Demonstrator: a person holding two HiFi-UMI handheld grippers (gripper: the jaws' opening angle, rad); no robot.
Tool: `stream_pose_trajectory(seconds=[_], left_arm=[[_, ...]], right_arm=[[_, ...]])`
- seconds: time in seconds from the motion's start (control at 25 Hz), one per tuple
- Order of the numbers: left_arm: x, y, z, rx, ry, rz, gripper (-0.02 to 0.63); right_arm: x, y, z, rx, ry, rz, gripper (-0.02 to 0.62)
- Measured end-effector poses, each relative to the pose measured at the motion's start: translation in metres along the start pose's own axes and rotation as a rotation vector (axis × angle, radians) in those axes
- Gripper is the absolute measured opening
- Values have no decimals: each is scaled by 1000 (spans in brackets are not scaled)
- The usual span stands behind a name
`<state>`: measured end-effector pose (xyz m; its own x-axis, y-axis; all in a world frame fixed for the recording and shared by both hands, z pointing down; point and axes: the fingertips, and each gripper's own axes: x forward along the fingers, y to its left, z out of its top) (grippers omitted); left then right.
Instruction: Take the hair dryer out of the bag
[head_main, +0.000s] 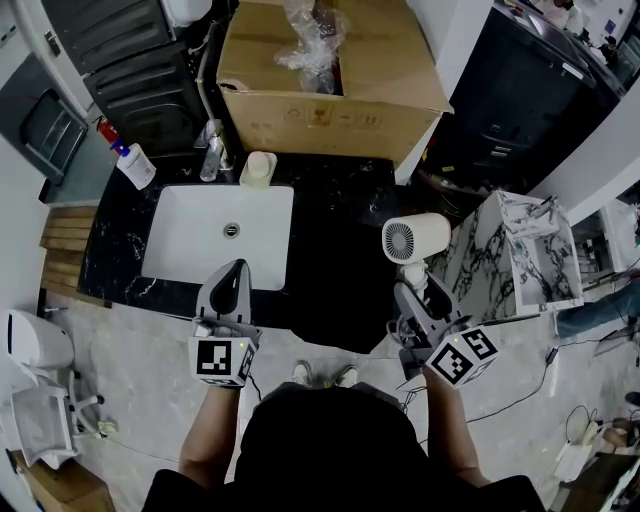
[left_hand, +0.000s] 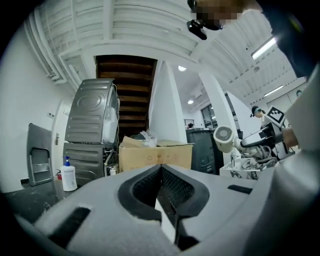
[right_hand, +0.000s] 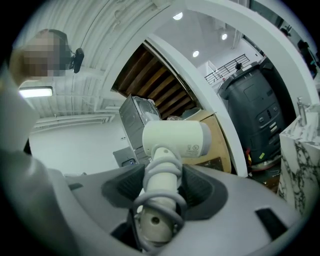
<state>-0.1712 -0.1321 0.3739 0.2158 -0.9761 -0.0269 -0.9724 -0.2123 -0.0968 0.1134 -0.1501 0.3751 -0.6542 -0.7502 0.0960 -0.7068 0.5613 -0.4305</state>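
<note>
The cream hair dryer (head_main: 415, 238) is held upright over the black counter, its cord wound round the handle. My right gripper (head_main: 415, 290) is shut on that handle, which the right gripper view shows pressed between the jaws, with the hair dryer (right_hand: 175, 142) head above them. The marble-patterned bag (head_main: 520, 255) stands open just to the right of the dryer; its wall shows as the bag (right_hand: 302, 155) at that view's right edge. My left gripper (head_main: 234, 272) hovers over the sink's front edge, shut with nothing in it. In the left gripper view the left gripper (left_hand: 161, 172) has its jaws together, and the hair dryer (left_hand: 223, 137) appears far right.
A white sink (head_main: 190, 240) is set in the black counter (head_main: 340, 270). Behind it are a faucet (head_main: 213, 150), a soap bottle (head_main: 133, 163) and a small white cup (head_main: 258, 168). A large cardboard box (head_main: 330, 90) with plastic wrap fills the back.
</note>
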Motion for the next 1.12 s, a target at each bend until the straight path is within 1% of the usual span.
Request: stream_pose_trajectory(seconds=[0.08, 0.2, 0.36, 0.44, 0.56, 0.64, 0.8, 0.96, 1.12], left_arm=[[-7, 5, 3, -2, -4, 18, 21], [-17, 3, 8, 9, -4, 26, 20], [-25, 0, 5, 25, 24, 26, 20], [-25, 0, 2, 18, 39, 28, 20], [-23, 2, -1, 7, 30, 33, 20], [-24, 1, -2, -1, 43, 39, 20], [-25, 5, -2, 22, 27, 37, 20], [-23, 4, 0, 21, 26, 34, 21], [-23, -2, 1, 6, 47, 31, 20]], right_arm=[[-1, -2, 2, -1, -7, -6, 241], [-2, -3, 3, -4, -11, -5, 241], [-2, -2, 6, 1, -17, 0, 241], [0, 0, 6, -1, -14, 6, 241], [4, 3, 4, -13, 0, 17, 240], [6, 5, 2, -10, 5, 25, 239], [7, 8, 3, -8, 7, 35, 239], [9, 12, 5, -18, 8, 45, 239], [9, 15, 6, -26, 6, 58, 239]])
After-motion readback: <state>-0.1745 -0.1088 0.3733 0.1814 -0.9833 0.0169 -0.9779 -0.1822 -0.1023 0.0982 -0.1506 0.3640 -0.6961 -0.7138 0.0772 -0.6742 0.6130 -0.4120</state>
